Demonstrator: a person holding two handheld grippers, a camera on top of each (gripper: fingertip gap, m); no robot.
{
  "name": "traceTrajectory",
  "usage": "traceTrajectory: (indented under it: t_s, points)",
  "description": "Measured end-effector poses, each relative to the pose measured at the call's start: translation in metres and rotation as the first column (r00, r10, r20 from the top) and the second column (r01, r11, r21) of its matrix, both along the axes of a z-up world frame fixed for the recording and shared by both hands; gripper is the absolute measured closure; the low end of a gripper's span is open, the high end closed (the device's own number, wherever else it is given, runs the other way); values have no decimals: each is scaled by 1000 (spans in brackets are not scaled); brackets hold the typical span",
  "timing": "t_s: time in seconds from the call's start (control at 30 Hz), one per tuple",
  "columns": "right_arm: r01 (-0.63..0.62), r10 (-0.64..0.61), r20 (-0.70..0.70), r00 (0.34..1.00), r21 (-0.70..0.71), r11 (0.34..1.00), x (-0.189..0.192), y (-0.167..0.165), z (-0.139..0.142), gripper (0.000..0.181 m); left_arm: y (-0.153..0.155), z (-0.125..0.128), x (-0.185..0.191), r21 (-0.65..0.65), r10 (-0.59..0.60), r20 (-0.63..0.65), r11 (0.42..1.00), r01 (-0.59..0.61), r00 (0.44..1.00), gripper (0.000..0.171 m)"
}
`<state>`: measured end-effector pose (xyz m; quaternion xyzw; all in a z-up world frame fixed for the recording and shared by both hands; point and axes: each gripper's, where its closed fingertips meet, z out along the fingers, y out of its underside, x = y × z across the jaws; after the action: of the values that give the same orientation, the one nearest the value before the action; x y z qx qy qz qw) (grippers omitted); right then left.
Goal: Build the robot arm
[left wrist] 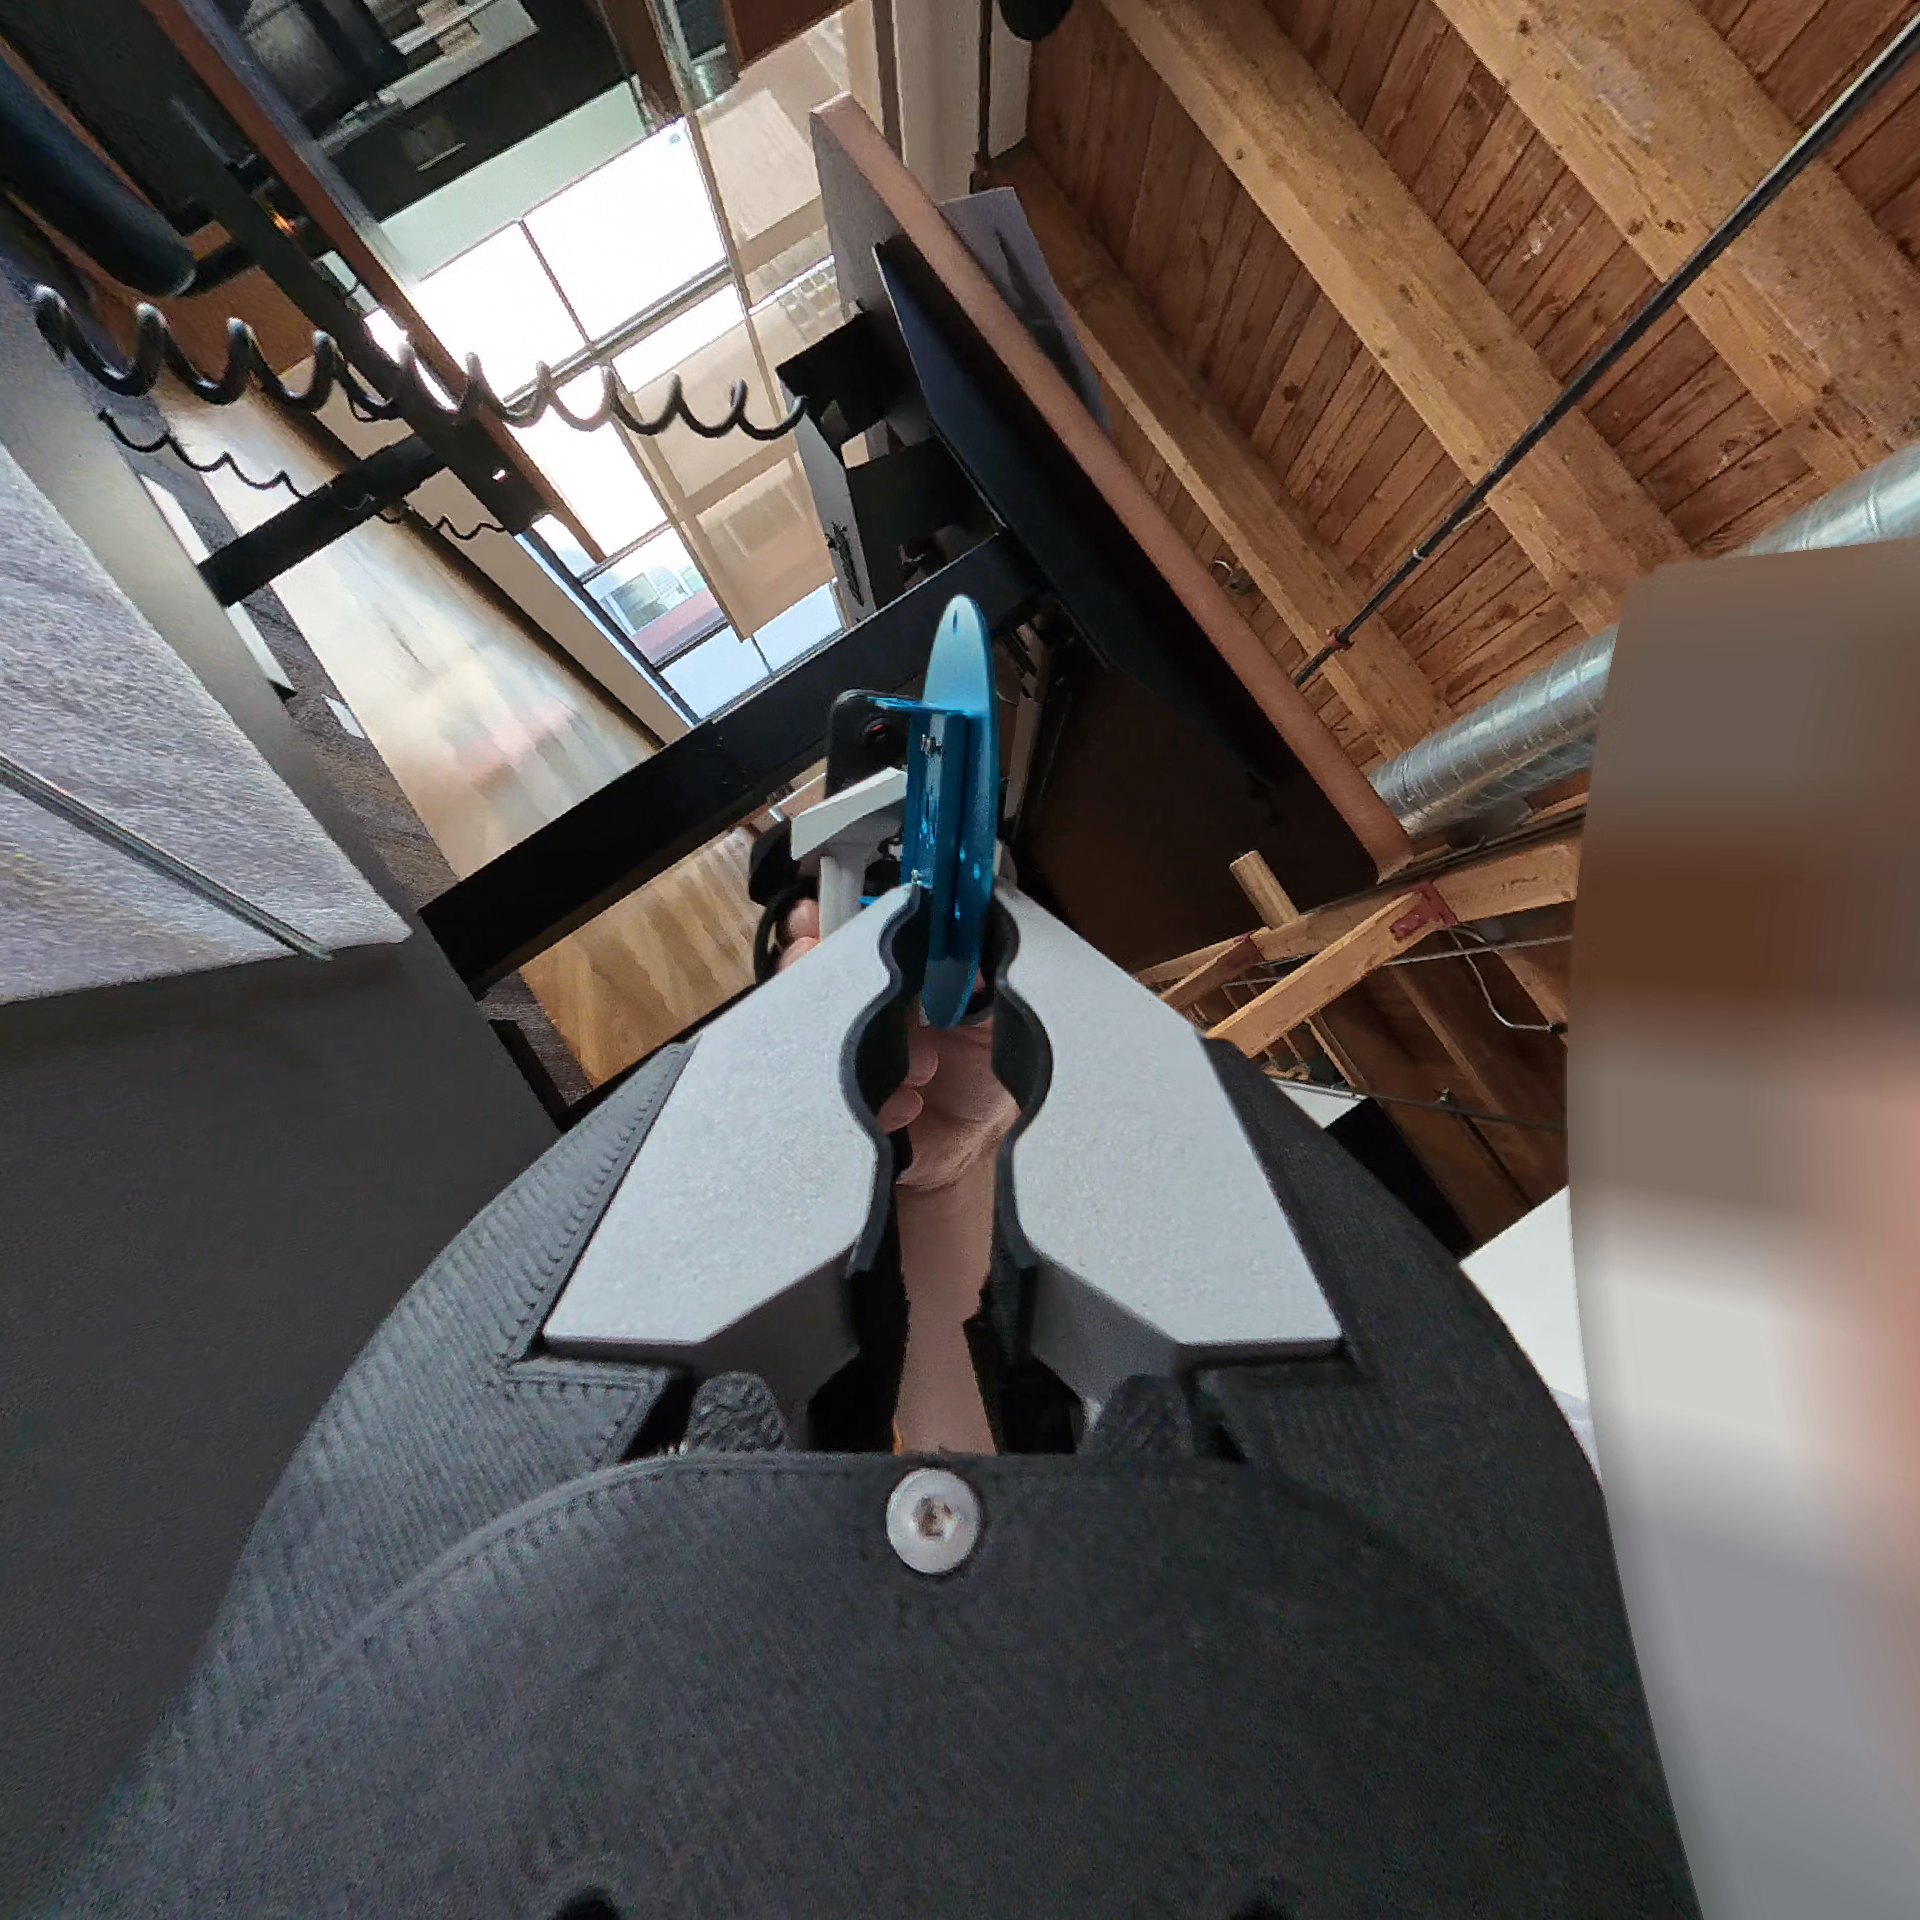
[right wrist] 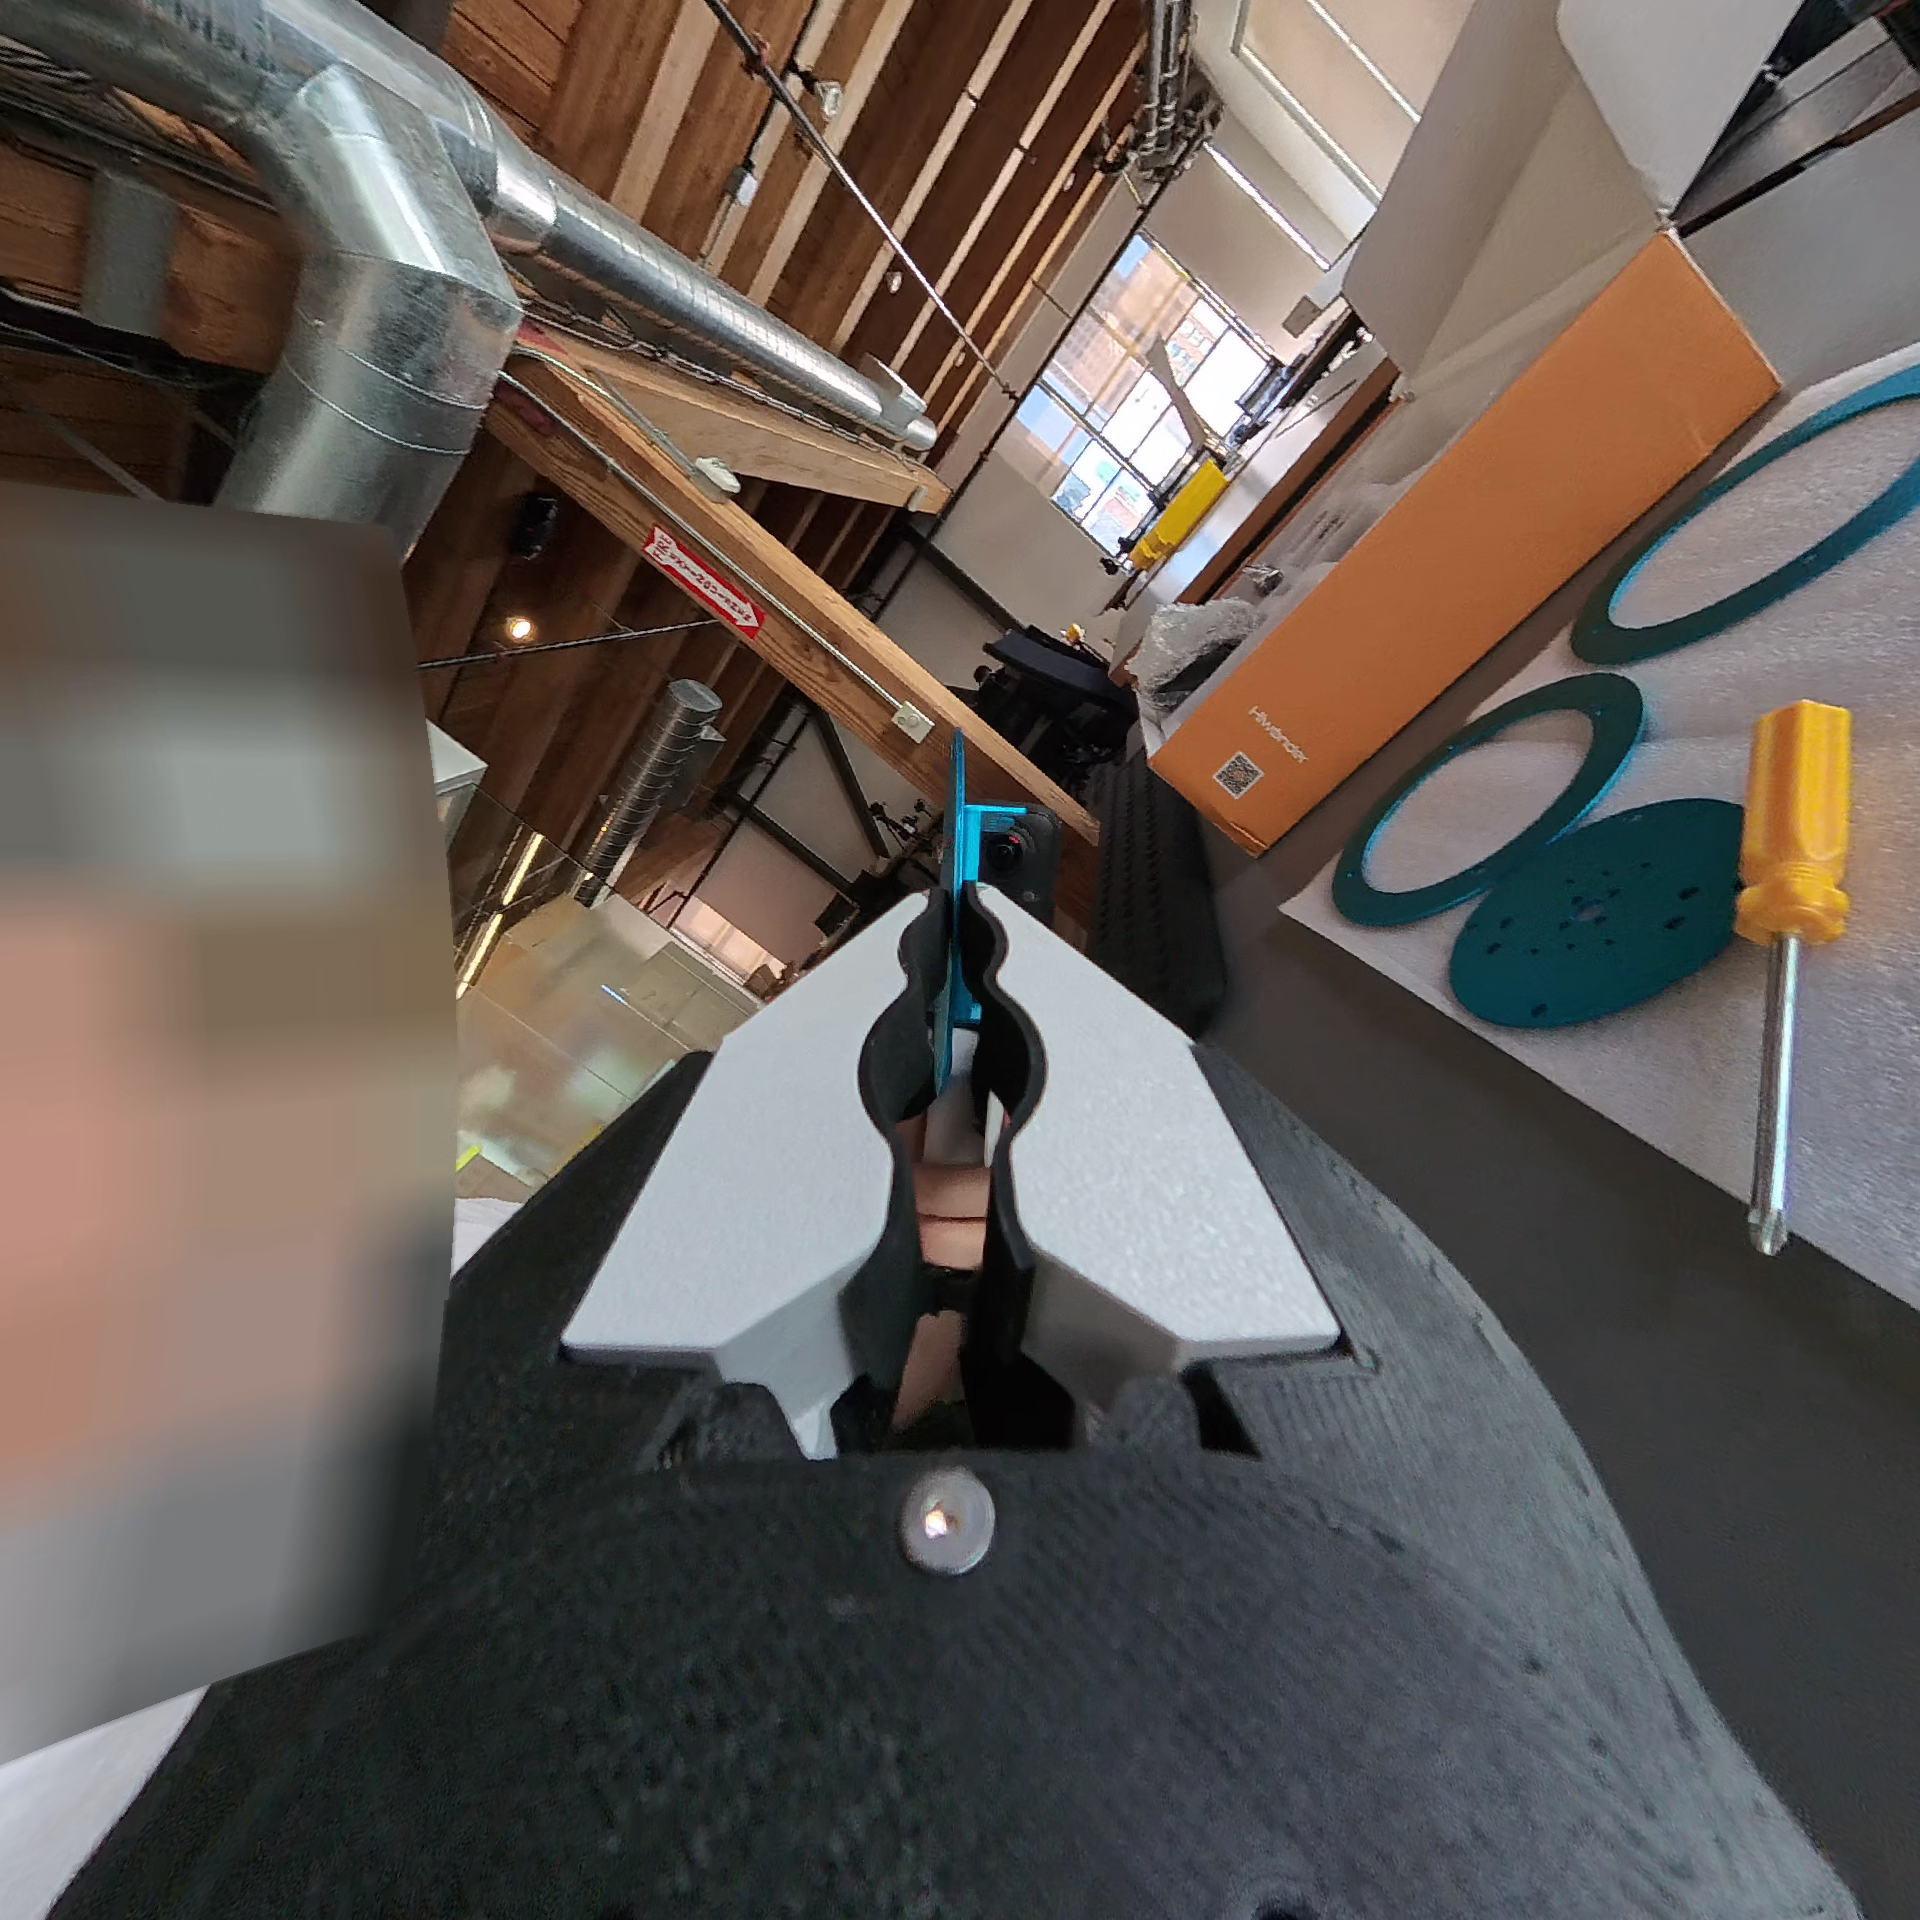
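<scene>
A blue metal disc [left wrist: 958, 727] with a small blue bracket [left wrist: 928, 790] on its face is held edge-on in the air. My left gripper [left wrist: 951, 920] is shut on the disc's lower rim. My right gripper [right wrist: 951, 920] faces it from the other side and is shut on the same blue disc [right wrist: 957, 790], with the bracket [right wrist: 987, 831] on the right of the plate. Each view shows the other gripper just behind the disc: its grey body [left wrist: 852, 821] and its black camera [right wrist: 1023, 842]. A hand [left wrist: 951, 1101] shows through the gap between the left fingers.
On a white foam sheet [right wrist: 1849, 1039] at the right lie a yellow-handled screwdriver [right wrist: 1792, 831], a teal disc with holes [right wrist: 1590, 914] and two teal rings [right wrist: 1486, 800] [right wrist: 1766, 520]. An orange box [right wrist: 1455, 582] stands behind them. A dark table surface [right wrist: 1558, 1455] runs below. Left and right tips are no more than a few centimetres apart.
</scene>
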<state>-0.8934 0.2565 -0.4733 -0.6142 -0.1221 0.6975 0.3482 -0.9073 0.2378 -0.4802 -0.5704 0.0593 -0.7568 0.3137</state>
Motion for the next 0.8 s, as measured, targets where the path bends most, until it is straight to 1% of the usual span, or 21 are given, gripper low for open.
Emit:
traceTrajectory:
  t_s: [0.07, 0.13, 0.17, 0.2, 0.23, 0.3, 0.4, 0.53, 0.7, 0.8]
  points:
    - [7, -7, 36, 999, 8, 1000, 1, 1, -2, 181, 2, -1, 0, -10, -1, 7, 1000, 1, 1000, 164]
    - [11, -12, 70, 997, 7, 1000, 2, 3, -5, 181, 4, -1, 0, -14, 7, 15, 1000, -6, 1000, 155]
    - [12, -13, 91, 996, 8, 1000, 3, 3, -7, 181, 5, -3, 0, -22, 13, 4, 1000, -12, 1000, 153]
    - [11, -12, 107, 994, 10, 1000, 3, 4, -9, 181, 7, -5, 0, -27, 20, -7, 999, -20, 1000, 155]
    - [5, -6, 109, 994, 8, 1000, 3, 3, -9, 181, 8, -7, 0, -31, 24, -15, 999, -24, 1000, 164]
    - [7, -7, 127, 992, 3, 1000, 3, 3, -11, 181, 11, -11, 1, -44, 32, -27, 998, -33, 999, 168]
    - [11, -17, 171, 985, 35, 999, 6, 3, -15, 181, 11, -15, 2, -54, 29, -33, 998, -30, 999, 168]
    - [-3, -7, 187, 982, 53, 999, 9, 0, -17, 181, 10, -18, 5, -70, 18, -41, 997, -21, 999, 167]
    - [-14, 5, 212, 977, 40, 999, 10, -1, -22, 181, 12, -21, 4, -85, 35, -43, 996, -39, 998, 167]
    - [-10, 3, 212, 977, 33, 999, 10, 0, -23, 181, 13, -22, 4, -73, 50, -52, 996, -54, 997, 167]
